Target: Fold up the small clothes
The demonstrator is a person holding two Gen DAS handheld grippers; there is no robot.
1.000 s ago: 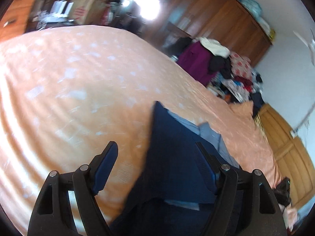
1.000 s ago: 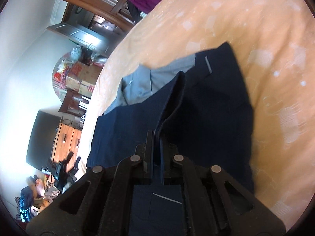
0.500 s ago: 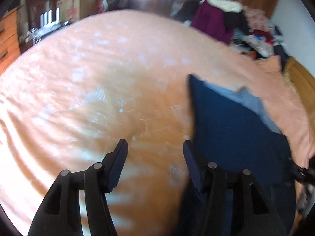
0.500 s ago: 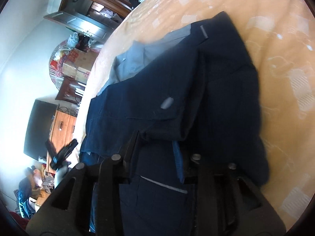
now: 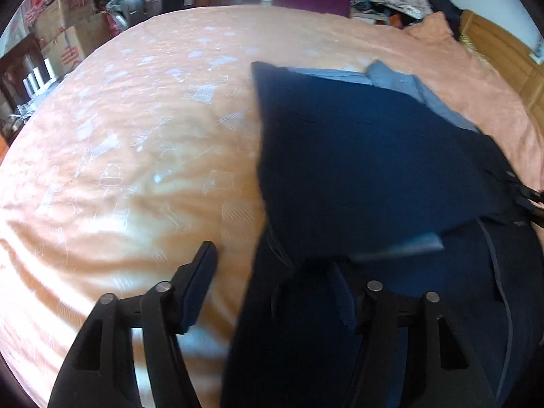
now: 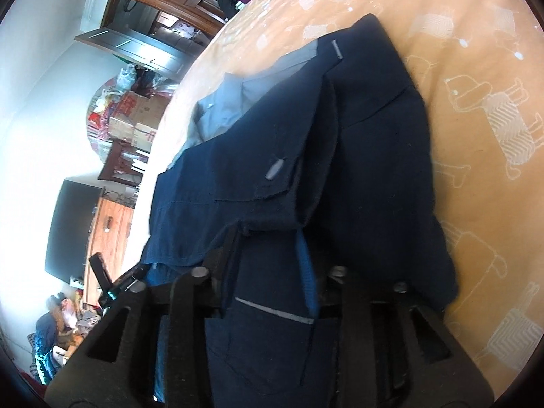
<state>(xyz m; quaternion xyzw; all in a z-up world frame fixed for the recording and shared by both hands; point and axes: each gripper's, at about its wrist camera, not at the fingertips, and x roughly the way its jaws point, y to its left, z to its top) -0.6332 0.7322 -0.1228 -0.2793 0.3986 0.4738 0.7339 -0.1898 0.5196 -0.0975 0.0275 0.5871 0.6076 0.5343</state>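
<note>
My right tool [image 6: 272,265] has let go: jaws now apart, a second ago clenched on navy shorts [image 6: 357,170]. My left tool [image 5: 272,282] spread, empty. Shorts lie folded on orange bed [image 5: 136,136], grey lining showing at far edge. I judge this fold laid; next, smooth or halve again.

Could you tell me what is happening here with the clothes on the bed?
A person with a handheld gripper in each hand is folding a dark navy garment with grey lining on a peach patterned bedspread. Both the left gripper and the right gripper are open; one layer is folded over, apparently just released.
</note>
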